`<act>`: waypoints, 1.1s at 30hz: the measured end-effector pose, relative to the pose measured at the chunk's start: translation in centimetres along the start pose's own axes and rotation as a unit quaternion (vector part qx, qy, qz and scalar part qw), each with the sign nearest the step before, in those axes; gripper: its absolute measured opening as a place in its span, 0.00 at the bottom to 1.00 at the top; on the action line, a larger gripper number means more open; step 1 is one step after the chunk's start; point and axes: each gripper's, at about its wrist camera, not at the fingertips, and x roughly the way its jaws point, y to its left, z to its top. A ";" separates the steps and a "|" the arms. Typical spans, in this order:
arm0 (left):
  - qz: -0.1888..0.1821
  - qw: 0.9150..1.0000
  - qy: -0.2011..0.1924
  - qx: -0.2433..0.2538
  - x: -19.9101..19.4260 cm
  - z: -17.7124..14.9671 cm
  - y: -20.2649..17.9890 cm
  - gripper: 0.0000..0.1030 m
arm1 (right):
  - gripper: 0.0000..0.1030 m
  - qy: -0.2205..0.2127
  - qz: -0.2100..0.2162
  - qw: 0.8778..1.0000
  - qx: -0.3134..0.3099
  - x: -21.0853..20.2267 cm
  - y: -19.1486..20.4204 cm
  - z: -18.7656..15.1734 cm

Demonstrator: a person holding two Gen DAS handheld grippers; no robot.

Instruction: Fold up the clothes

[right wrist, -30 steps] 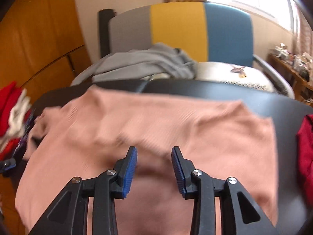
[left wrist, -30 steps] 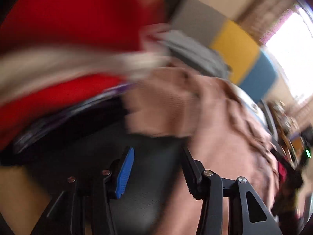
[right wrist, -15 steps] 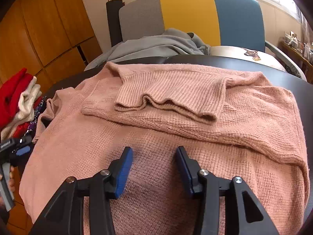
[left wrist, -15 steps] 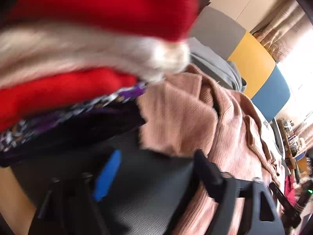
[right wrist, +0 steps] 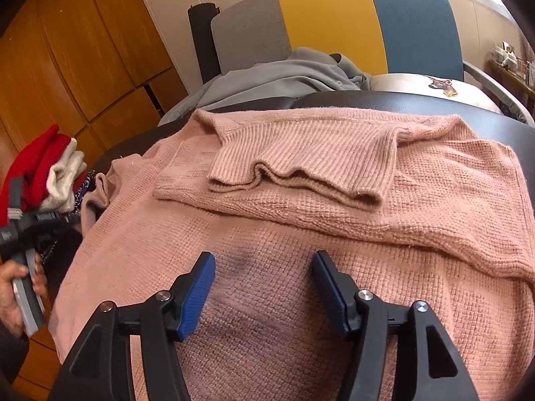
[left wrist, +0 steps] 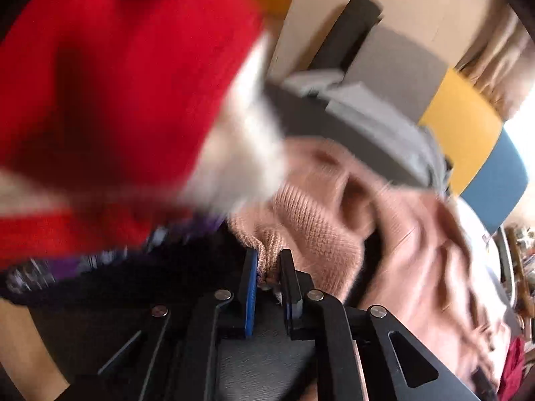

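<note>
A pink knit sweater [right wrist: 301, 227] lies spread on the black table [right wrist: 418, 102], with one sleeve [right wrist: 301, 167] folded across its chest. In the left wrist view my left gripper [left wrist: 269, 265] is closing, and its pads pinch the bunched cuff of the sweater's other sleeve [left wrist: 314, 220] at the table's left side. A person's hand [right wrist: 15, 287] holds that tool at the far left of the right wrist view. My right gripper [right wrist: 264, 287] hovers just over the sweater's lower body. Its jaws are opening and hold nothing.
A blurred pile of red and white clothes [left wrist: 117, 83] sits close to the left gripper, also visible as the pile [right wrist: 50, 167]. A grey garment [right wrist: 284, 77] lies on the grey, yellow and blue chair [right wrist: 334, 16] behind the table. Wooden cabinets [right wrist: 67, 50] stand at left.
My left gripper spread wide, moved up to the sleeve cuff and closed on it. My right gripper's jaws widened and it sank a little toward the sweater.
</note>
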 end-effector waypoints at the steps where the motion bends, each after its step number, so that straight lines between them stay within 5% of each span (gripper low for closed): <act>1: -0.007 1.000 -0.017 0.007 -0.9 0.6 -1.0 0.12 | 0.61 0.000 0.001 1.000 0.001 0.0 0.0 0.0; 6: -0.060 0.991 -0.097 0.066 -5.3 4.3 -7.1 0.12 | 0.61 -0.002 0.009 1.000 0.007 -0.1 -0.3 0.0; 9: -0.119 0.976 -0.113 0.145 -7.2 4.1 -12.3 0.12 | 0.61 -0.003 0.015 1.000 0.013 -0.2 -0.5 0.0; 12: -0.186 0.947 -0.106 0.241 -8.1 1.6 -17.9 0.12 | 0.61 -0.008 0.031 0.999 0.029 -0.4 -1.1 0.0; 16: -0.259 0.889 -0.050 0.375 -7.3 -4.7 -24.5 0.13 | 0.61 -0.014 0.062 0.996 0.059 -0.6 -2.2 -0.1; 18: -0.277 0.878 -0.009 0.390 -6.0 -7.0 -25.2 0.16 | 0.61 -0.017 0.079 0.994 0.075 -0.7 -2.9 -0.1; 20: -0.285 0.882 0.038 0.373 -4.7 -8.4 -24.5 0.20 | 0.60 -0.020 0.094 0.991 0.088 -0.8 -3.4 -0.1; 22: -0.291 0.896 0.072 0.329 -3.7 -8.5 -22.5 0.22 | 0.60 -0.021 0.101 0.990 0.094 -0.8 -3.5 -0.1; 27: -0.263 0.928 0.087 0.248 -3.0 -8.3 -14.9 0.31 | 0.60 -0.019 0.101 0.990 0.096 -0.8 -3.4 0.1; 33: -0.204 0.950 0.089 0.219 -1.9 -8.9 -7.7 0.32 | 0.60 -0.016 -0.027 0.999 -0.019 -3.5 1.3 0.1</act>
